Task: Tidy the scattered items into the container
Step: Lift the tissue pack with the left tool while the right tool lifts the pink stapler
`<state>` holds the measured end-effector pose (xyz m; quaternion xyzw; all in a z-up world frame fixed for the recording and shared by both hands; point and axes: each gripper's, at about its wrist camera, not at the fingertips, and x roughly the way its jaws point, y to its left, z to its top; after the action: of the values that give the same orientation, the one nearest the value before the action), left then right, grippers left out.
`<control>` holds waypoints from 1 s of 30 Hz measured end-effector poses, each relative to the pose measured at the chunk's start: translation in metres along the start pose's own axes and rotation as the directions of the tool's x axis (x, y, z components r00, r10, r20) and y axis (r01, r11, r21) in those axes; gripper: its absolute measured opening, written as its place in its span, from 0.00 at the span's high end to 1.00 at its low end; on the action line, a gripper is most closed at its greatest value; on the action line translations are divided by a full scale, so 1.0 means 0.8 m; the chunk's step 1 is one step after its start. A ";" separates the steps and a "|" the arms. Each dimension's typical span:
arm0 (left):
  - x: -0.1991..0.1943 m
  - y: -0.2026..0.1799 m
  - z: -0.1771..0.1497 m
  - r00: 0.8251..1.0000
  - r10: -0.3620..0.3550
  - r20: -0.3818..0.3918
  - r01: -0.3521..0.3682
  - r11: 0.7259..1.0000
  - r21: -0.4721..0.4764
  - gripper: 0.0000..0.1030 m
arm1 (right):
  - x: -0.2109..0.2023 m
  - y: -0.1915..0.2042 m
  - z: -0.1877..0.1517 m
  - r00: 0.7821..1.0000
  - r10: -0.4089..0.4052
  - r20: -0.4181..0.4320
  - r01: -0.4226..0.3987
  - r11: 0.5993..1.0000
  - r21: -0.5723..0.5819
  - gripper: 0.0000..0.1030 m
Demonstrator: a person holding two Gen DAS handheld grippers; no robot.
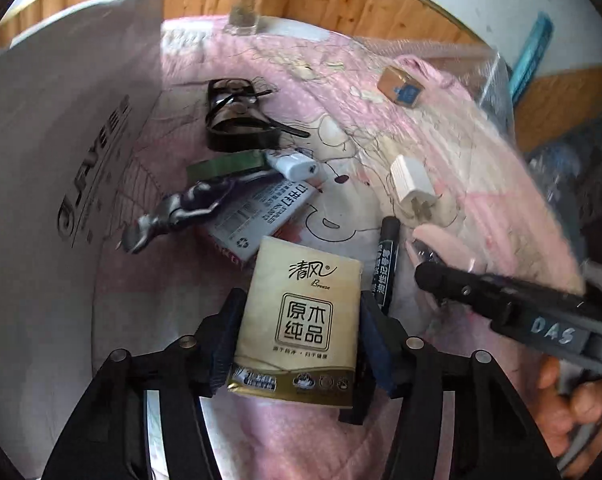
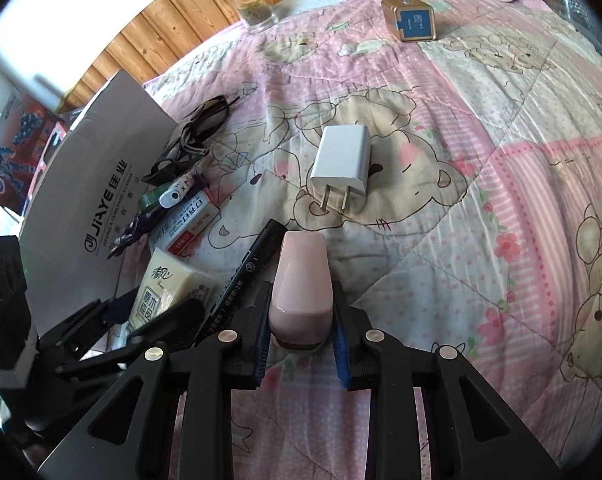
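1. The left claw (image 1: 297, 340) pinches a tissue pack (image 1: 301, 312) between its pads, just above the pink quilt (image 2: 501, 160) on the bed.
2. The right claw (image 2: 301, 332) pinches a pink stapler (image 2: 301, 284) over the quilt.
3. A black marker (image 2: 245, 276) lies between the two claws.
4. A white charger (image 2: 343, 164) lies ahead of the stapler.
5. The white box (image 2: 93, 184) stands at the left, with glasses (image 1: 233, 112), a staple box (image 1: 257, 212) and a lighter (image 1: 295, 164) beside it.
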<state>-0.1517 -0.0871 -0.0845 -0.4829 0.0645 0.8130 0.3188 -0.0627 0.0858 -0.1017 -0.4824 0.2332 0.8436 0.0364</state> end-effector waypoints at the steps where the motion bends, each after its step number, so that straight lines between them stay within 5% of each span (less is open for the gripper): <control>1: 0.003 -0.005 0.002 1.000 0.012 0.003 -0.012 1.000 0.015 0.43 | 0.000 0.000 0.000 1.000 0.000 0.001 0.000 1.000 -0.002 0.73; 8: -0.005 0.004 0.007 1.000 0.000 -0.010 0.000 0.999 -0.038 0.50 | -0.006 -0.002 -0.001 1.000 0.012 0.006 -0.012 1.000 0.002 0.73; 30: -0.128 -0.029 -0.019 0.986 0.164 0.037 -0.161 0.984 -0.079 0.50 | -0.080 0.047 -0.052 0.998 0.039 0.054 -0.033 0.992 -0.119 0.73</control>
<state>-0.0930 -0.1216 -0.0034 -0.4703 0.0659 0.8483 0.2341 -0.0066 0.0447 -0.0529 -0.4554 0.1903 0.8697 -0.0009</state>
